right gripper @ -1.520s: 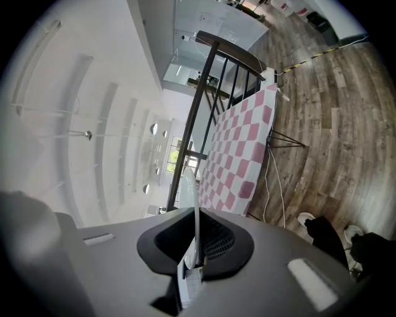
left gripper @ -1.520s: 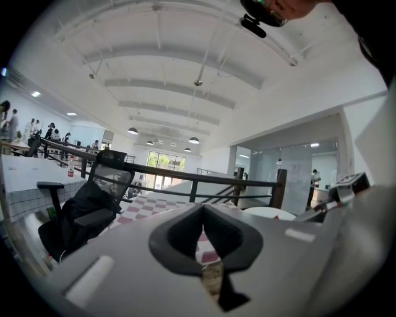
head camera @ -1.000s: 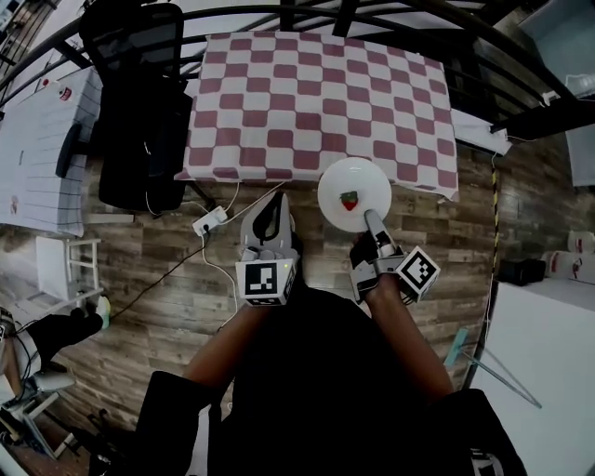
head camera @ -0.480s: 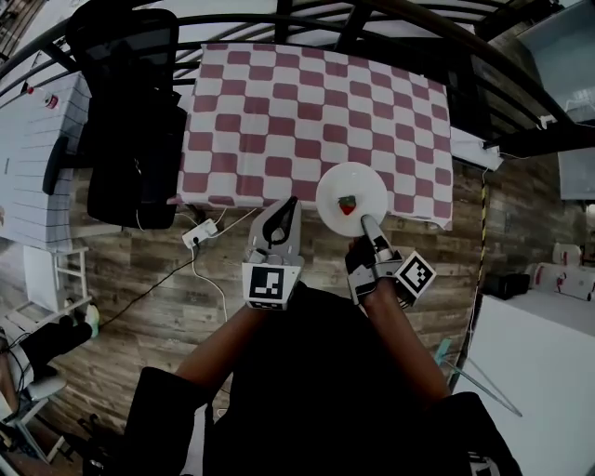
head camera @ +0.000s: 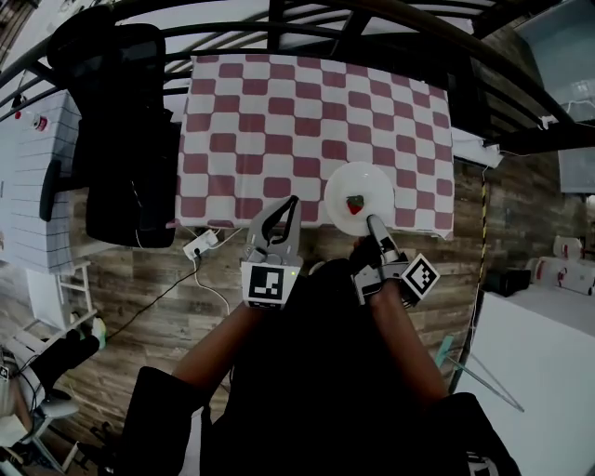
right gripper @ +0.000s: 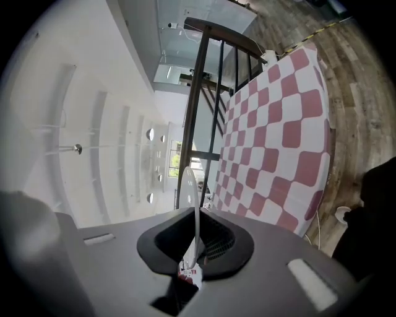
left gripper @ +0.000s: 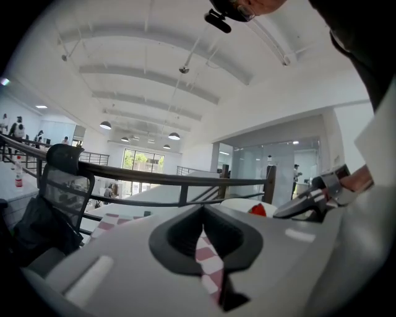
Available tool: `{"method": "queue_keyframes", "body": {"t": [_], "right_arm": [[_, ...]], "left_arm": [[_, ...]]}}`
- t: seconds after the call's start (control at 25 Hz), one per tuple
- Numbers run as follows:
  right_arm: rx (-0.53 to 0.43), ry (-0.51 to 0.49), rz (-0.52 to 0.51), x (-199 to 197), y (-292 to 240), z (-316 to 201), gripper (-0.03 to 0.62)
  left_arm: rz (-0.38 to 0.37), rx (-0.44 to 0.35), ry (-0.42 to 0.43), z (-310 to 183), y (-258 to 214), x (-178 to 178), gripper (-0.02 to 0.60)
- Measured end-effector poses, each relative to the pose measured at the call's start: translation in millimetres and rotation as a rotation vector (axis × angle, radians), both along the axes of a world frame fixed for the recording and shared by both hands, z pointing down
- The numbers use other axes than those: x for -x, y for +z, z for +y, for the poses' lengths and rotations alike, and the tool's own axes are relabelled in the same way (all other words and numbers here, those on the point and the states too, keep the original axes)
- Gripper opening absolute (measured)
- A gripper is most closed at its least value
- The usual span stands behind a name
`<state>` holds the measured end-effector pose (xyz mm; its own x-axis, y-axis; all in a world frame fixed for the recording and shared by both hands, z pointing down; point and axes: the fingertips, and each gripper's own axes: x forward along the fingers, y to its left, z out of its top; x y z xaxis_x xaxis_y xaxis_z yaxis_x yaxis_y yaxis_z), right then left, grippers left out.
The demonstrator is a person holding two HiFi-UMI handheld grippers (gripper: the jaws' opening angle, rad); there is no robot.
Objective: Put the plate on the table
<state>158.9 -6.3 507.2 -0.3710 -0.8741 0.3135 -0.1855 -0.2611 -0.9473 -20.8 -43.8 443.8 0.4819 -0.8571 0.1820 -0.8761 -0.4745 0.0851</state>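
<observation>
A white plate (head camera: 359,196) with a red strawberry (head camera: 354,204) on it hangs over the front edge of the table with the red-and-white checked cloth (head camera: 279,112). My right gripper (head camera: 375,224) is shut on the plate's near rim. In the right gripper view the plate (right gripper: 189,186) stands edge-on between the jaws of the right gripper (right gripper: 195,247). My left gripper (head camera: 289,204) is shut and holds nothing, just left of the plate at the cloth's front edge. The left gripper view looks past the left gripper (left gripper: 204,213) at the plate (left gripper: 244,204) on the right.
A black office chair (head camera: 121,139) stands left of the table, with a white desk (head camera: 37,177) beyond it. A power strip (head camera: 196,245) and cable lie on the wooden floor (head camera: 158,297). A black railing (head camera: 372,19) runs behind the table.
Both grippers have moved forward toward the table. The plate has gone from mostly over the floor to over the cloth's front edge, still held by the right gripper.
</observation>
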Motion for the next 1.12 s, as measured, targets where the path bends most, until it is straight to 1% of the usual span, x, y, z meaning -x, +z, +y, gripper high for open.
{"method": "queue_keyframes", "body": {"t": [0.08, 0.2, 0.28, 0.44, 0.6, 0.72, 0.88, 1.04, 1.12], "right_arm": [[0.004, -0.008, 0.001, 0.1, 1.8, -10.5, 0.015], [0.006, -0.011, -0.029, -3.6, -1.5, -27.7, 0.015], [-0.017, -0.024, -0.038, -8.9, -3.7, -43.5, 0.015], [-0.057, -0.080, -0.015, -13.2, 6.7, -83.9, 0.015], [-0.132, -0.115, -0.013, -18.5, 13.7, -122.9, 0.015], [-0.103, -0.132, -0.020, -20.2, 31.8, -137.5, 0.015], [-0.074, -0.192, 0.009, -25.6, 57.8, -161.1, 0.015], [-0.118, -0.252, 0.017, -24.3, 74.2, -186.2, 0.015], [-0.123, -0.284, 0.022, -20.5, 82.9, -196.9, 0.015]], "left_arm": [[0.004, -0.006, -0.016, -10.4, -2.4, 1.1, 0.009], [0.002, -0.002, -0.023, -25.8, -2.3, -6.3, 0.009], [0.009, 0.007, -0.039, -37.3, 2.7, -9.5, 0.009], [0.013, -0.003, -0.101, -66.5, -0.1, -4.0, 0.009], [0.016, 0.003, -0.118, -94.7, 3.9, -12.3, 0.009], [0.022, -0.002, -0.135, -110.9, -0.1, -18.5, 0.009], [0.004, -0.007, -0.136, -135.3, -0.7, -34.0, 0.009], [0.008, 0.042, -0.147, -152.8, 9.9, -42.2, 0.009], [0.013, 0.071, -0.148, -158.9, 18.2, -43.6, 0.009]]}}
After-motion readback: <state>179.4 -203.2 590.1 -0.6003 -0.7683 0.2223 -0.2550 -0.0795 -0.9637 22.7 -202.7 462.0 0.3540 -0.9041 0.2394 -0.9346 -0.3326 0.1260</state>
